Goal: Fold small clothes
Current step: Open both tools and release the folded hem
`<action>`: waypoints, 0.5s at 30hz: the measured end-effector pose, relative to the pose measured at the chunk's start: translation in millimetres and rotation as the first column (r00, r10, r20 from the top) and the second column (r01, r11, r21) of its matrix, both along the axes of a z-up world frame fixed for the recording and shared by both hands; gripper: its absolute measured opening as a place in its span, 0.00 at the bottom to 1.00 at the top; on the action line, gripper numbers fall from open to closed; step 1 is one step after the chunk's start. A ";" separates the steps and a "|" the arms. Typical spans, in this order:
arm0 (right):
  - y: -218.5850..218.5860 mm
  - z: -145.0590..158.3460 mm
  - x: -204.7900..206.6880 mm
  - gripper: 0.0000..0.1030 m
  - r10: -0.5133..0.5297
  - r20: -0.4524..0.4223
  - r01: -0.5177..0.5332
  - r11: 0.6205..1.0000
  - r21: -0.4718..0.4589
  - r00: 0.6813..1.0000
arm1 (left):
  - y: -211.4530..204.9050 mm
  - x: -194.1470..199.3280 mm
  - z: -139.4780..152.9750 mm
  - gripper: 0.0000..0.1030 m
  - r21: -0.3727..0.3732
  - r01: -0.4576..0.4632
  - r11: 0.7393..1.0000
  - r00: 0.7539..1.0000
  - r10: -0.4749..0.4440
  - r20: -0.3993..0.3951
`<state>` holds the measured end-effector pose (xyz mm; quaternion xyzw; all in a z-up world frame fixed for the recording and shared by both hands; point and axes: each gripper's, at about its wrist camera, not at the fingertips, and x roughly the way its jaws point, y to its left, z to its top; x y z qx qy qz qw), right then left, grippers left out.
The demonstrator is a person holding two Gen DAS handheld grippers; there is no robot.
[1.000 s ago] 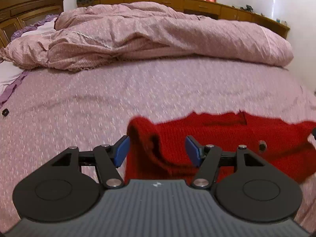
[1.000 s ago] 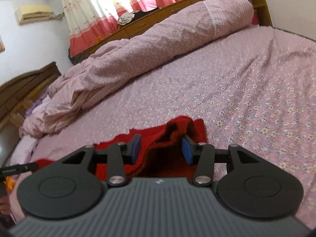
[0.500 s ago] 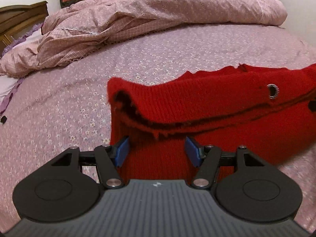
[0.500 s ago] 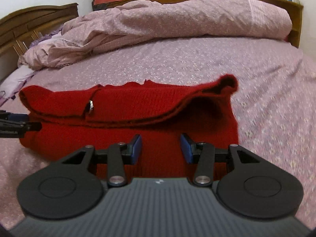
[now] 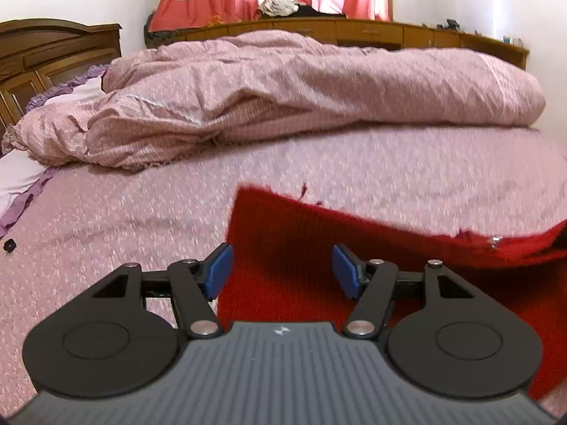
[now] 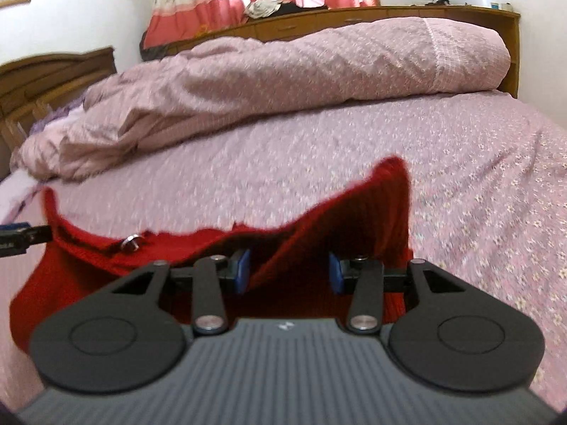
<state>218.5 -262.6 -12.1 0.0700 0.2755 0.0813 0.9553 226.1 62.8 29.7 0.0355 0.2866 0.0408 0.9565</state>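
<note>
Two hand-held grippers, L (image 5: 281,271) & R (image 6: 288,271) (both spread), straddle red sweater (image 5: 294,248).

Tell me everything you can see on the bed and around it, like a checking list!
Surface: pink flowered bed sheet, wrinkled.
Job's things: one red knitted garment with a metal button, its edges raised off the sheet.
Clutter: bunched pink duvet; small black object on the sheet.
Grippers: left gripper and right gripper both have red fabric between their blue pads; whether they pinch it is unclear.
Cables: nothing seen.
Surroundings: wooden headboard, long wooden cabinet with a clothes pile, red and white curtains.
</note>
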 end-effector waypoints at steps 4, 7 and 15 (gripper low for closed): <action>-4.2 0.9 8.1 0.44 -0.026 0.008 0.026 1.000 0.001 1.000 | 1.3 0.3 7.0 0.66 0.002 -0.008 1.000 1.000 0.008 -0.001; -9.2 -0.2 3.7 0.44 -0.038 0.000 0.038 0.999 0.024 0.999 | 2.8 -4.5 4.4 0.66 0.018 -0.010 1.000 1.000 0.010 -0.021; -31.6 -5.0 -30.4 0.44 -0.104 -0.022 0.105 0.993 0.044 0.994 | 19.6 -26.4 -11.8 0.66 0.024 -0.033 0.999 0.995 0.035 -0.095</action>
